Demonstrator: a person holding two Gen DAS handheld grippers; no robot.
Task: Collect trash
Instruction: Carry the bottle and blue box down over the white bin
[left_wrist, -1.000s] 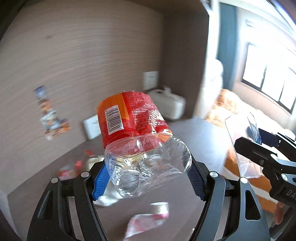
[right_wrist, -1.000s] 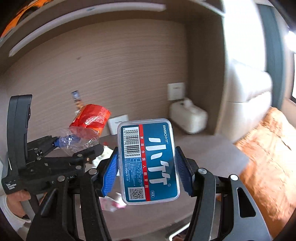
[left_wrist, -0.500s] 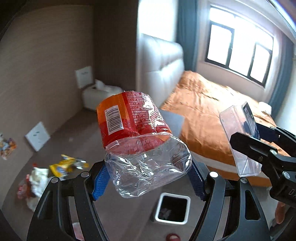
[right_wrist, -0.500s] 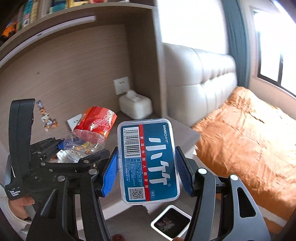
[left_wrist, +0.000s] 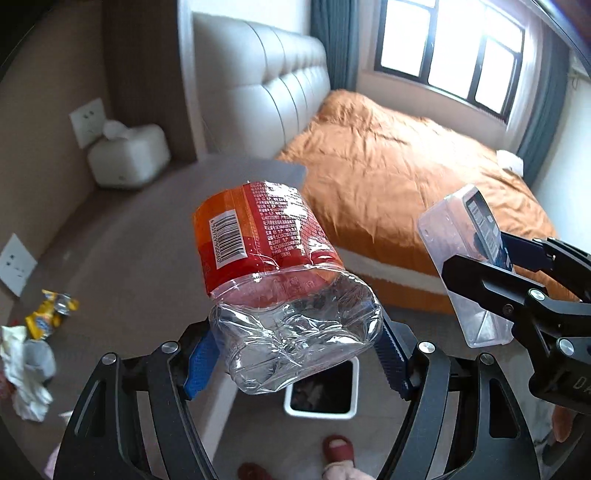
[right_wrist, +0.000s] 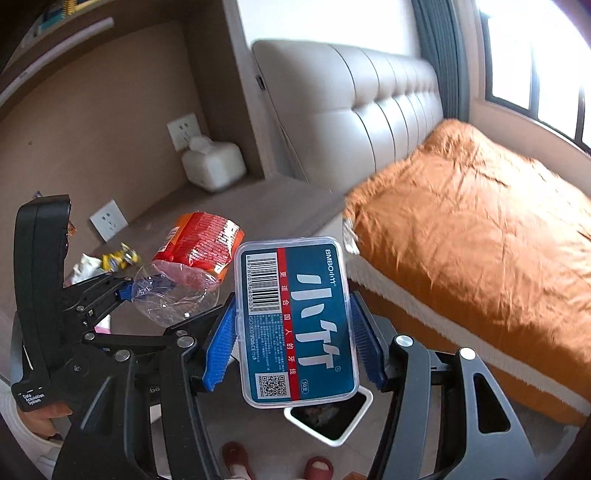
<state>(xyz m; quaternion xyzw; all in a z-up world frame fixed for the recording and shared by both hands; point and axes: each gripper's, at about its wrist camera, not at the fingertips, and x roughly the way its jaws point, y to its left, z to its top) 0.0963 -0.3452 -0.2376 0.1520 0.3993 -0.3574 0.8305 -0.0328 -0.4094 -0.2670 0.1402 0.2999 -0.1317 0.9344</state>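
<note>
While the left gripper (left_wrist: 295, 354) pinches a crushed bottle (left_wrist: 280, 295) between its fingers, the right gripper (right_wrist: 295, 332) clamps a floss-pick box (right_wrist: 297, 325), seemingly above a white bin (right_wrist: 354, 424).

The left gripper (left_wrist: 295, 354) tilts steeply downward, its blue pads (left_wrist: 197, 363) clamped on either side of a crushed plastic bottle (left_wrist: 280, 295). Just beside it, the right gripper (right_wrist: 295, 332) angles down less sharply, blue pads (right_wrist: 219, 343) pressed on the long edges of a flat plastic floss-pick box (right_wrist: 297, 321). A hand (right_wrist: 40, 415) grips the left handle, fingers only partly visible.
</note>
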